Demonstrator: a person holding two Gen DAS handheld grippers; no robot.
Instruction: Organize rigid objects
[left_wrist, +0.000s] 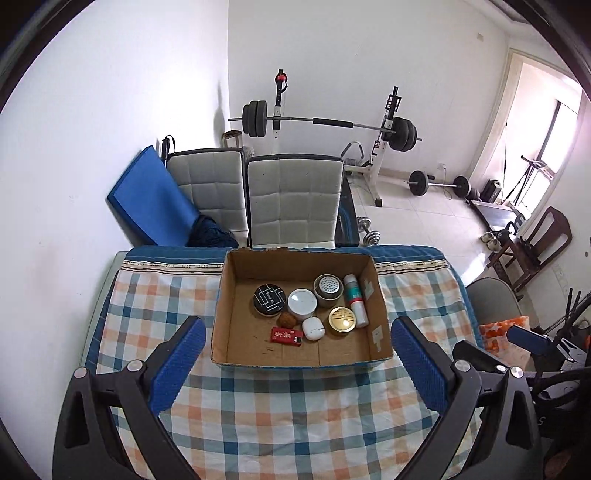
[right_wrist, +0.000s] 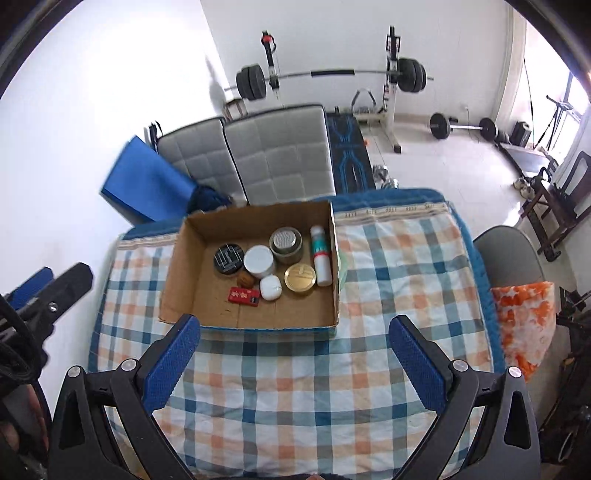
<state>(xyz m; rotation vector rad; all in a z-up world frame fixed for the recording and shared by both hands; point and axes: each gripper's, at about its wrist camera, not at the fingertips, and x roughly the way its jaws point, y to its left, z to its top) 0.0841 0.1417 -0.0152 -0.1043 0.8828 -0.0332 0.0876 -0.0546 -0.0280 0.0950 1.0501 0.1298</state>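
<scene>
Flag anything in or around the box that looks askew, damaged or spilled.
Little stands out. The cardboard box has a ragged far rim. Inside it, the white bottle lies on its side by the right wall. Nothing has spilled.

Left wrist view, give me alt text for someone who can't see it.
An open cardboard box on a checked tablecloth holds round tins, a white bottle and a small red box. The open, empty left gripper hovers before it.

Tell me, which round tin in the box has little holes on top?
The grey tin at the back, beside the white bottle. Its lid is dotted with holes; the black, white and gold ones have none.
</scene>
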